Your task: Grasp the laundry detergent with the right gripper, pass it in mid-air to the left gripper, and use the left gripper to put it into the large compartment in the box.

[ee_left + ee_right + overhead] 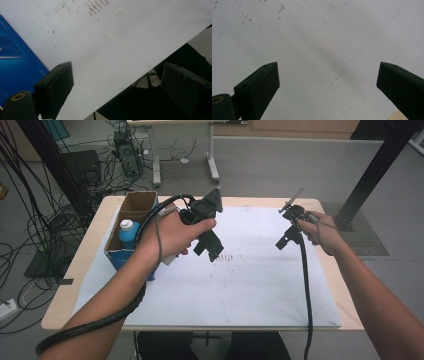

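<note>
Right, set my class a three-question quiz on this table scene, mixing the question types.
1. True or false: the left claw grips the blue-capped bottle.
2. The bottle stands in: A) the cardboard box; B) the white sheet's middle; C) the right claw.
3. Fill in: both claws' jaws stand ____.

Key: 1 false; 2 A; 3 open, nothing between them.

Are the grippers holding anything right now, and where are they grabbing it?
Nothing is held. The left gripper and the right gripper both have their jaws wide apart, with just the white sheet showing between them.
</note>
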### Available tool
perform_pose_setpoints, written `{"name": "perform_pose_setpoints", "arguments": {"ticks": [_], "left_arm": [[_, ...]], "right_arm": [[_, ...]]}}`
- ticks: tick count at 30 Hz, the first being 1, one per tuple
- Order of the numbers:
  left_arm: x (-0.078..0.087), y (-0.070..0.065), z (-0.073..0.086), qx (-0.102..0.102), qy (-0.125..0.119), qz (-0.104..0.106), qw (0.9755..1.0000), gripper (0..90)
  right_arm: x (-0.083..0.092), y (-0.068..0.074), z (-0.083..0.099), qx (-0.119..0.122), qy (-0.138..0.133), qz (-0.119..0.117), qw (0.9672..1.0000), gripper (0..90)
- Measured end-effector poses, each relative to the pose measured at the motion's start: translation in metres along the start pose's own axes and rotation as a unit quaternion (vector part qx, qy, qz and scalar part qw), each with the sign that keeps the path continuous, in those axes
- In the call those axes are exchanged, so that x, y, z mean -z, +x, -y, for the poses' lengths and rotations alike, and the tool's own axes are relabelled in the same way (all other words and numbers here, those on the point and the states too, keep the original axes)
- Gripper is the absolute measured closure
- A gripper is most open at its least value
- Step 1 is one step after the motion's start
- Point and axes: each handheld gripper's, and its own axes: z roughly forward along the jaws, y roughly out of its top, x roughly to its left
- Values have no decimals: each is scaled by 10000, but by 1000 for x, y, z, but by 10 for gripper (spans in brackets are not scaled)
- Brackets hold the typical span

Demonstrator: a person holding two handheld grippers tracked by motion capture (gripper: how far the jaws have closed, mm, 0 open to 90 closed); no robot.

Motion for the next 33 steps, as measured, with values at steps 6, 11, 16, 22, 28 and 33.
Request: {"name": "perform_pose_setpoints", "arguments": {"ticks": [6, 11, 16, 22, 28, 33], "left_arm": [[-8, -2, 1, 10, 4, -9, 10000, 114], [-17, -5, 2, -102, 69, -34, 9999, 114], [-28, -8, 1, -160, 76, 2, 9998, 115], [-43, -10, 0, -195, 100, 38, 9998, 115], [-58, -10, -2, -218, 91, 54, 9997, 120], [-75, -15, -3, -340, 98, 30, 9994, 124]], "right_arm": [[-1, 2, -1, 5, -3, -29, 10000, 45], [0, 5, -3, 67, 16, 11, 10000, 44], [0, 6, -4, 69, 20, 15, 10000, 44], [-2, 4, -5, 86, 45, -2, 10000, 44], [-4, 1, -6, 71, 53, -12, 10000, 44], [-5, -1, -5, 55, 39, -41, 10000, 44]]}}
